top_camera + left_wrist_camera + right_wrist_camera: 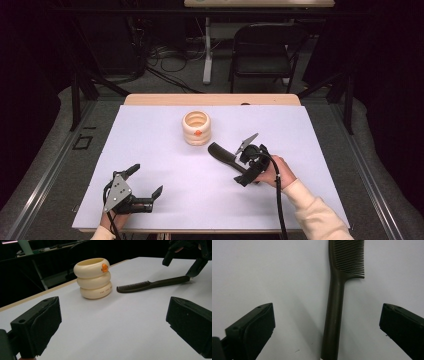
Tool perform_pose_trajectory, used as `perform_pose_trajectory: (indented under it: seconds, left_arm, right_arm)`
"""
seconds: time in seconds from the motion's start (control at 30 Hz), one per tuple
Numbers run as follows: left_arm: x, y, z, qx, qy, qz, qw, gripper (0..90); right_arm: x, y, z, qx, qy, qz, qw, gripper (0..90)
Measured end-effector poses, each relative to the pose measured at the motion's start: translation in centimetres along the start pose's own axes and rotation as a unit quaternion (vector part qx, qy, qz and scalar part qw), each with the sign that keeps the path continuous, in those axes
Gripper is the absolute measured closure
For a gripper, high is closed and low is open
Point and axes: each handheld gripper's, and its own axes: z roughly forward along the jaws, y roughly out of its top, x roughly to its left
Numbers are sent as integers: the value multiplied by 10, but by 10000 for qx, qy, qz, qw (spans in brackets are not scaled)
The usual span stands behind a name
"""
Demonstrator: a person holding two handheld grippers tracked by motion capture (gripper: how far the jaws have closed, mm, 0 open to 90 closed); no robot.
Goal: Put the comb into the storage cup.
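Comb (222,153), dark and long-handled, lies flat on the white table (150,135), just in front of and slightly to the right of the cream ringed cup (196,128), close to it but not touching. Its toothed end points toward the cup and its handle runs away from the cup toward the person's right hand (278,172). That cup, built like three stacked rings with a small orange knob on its side, stands upright near the far middle of the table. The right gripper (244,160) hangs over the handle end of the comb with its jaws spread wide; in the right gripper view the handle (334,315) runs up between the two black pads with clear white table on both sides, so neither pad touches it. The left gripper (148,181) sits well away from the cup, toward the near left part of the table, jaws also spread apart and holding nothing; its view looks across bare table at the cup (94,278) and the comb (152,284) beyond.
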Motion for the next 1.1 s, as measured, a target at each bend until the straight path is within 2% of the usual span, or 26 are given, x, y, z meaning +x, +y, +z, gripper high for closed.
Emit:
perform_pose_trajectory:
  seconds: [0.3,0.57,0.67,0.77,0.8,0.83,0.97,1.07,1.1]
  left_arm:
    - [0,0,0,0,-8,-3,10000,0]
    - [0,0,1,3,-6,-11,10000,0]
    - [0,0,1,6,-4,-11,10000,0]
    - [0,0,1,3,-4,-15,10000,0]
    - [0,0,1,3,-4,-15,10000,0]
    - [0,0,1,2,-6,-14,10000,0]
    - [0,0,1,-4,-6,-18,10000,0]
    - [0,0,1,-6,-6,-15,10000,0]
    - [0,0,1,-3,-7,-15,10000,0]
  right_arm:
    - [3,5,4,100,10,19,9999,0]
    - [3,7,8,82,8,-3,10000,0]
    - [3,7,8,127,16,-12,9999,29]
    - [3,9,8,101,-10,-13,9999,119]
    - [3,9,8,101,-10,-13,9999,119]
    - [3,10,8,118,-54,-11,9999,181]
    - [2,13,9,172,-105,54,9998,297]
    - [2,14,10,222,-130,65,9996,338]
    - [1,16,11,278,-200,64,9994,395]
